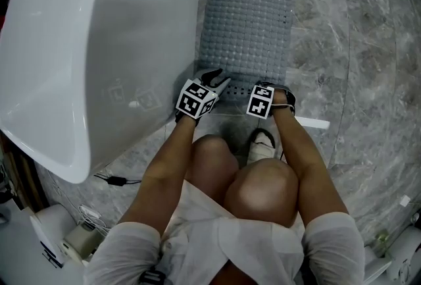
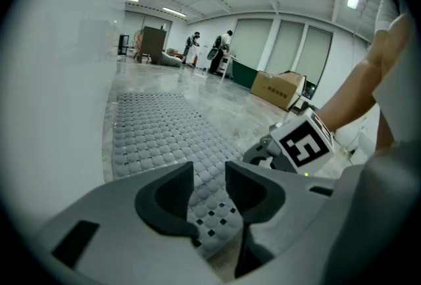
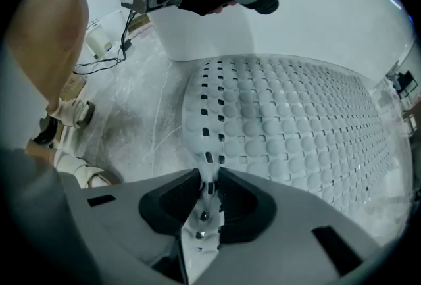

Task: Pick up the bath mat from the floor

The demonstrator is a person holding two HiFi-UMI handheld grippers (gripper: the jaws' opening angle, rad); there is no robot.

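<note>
A grey studded bath mat (image 1: 250, 20) lies flat on the marble floor beside the bathtub. Both grippers are at its near short edge. My left gripper (image 1: 214, 77) is at the near left corner; in the left gripper view the left gripper (image 2: 209, 175) is open, jaws apart, with the bath mat (image 2: 158, 132) showing through the gap and its perforated edge under them. My right gripper (image 1: 275, 86) is at the near right corner. In the right gripper view the right gripper (image 3: 209, 175) is shut on the bath mat (image 3: 289, 126), whose edge is pinched upright between the pads.
A white bathtub (image 1: 85, 47) runs along the mat's left side, close to the left gripper. The person's knees (image 1: 263, 185) and a shoe (image 1: 263, 140) are just behind the grippers. A cable with a plug (image 1: 115, 180) lies on the floor by the tub.
</note>
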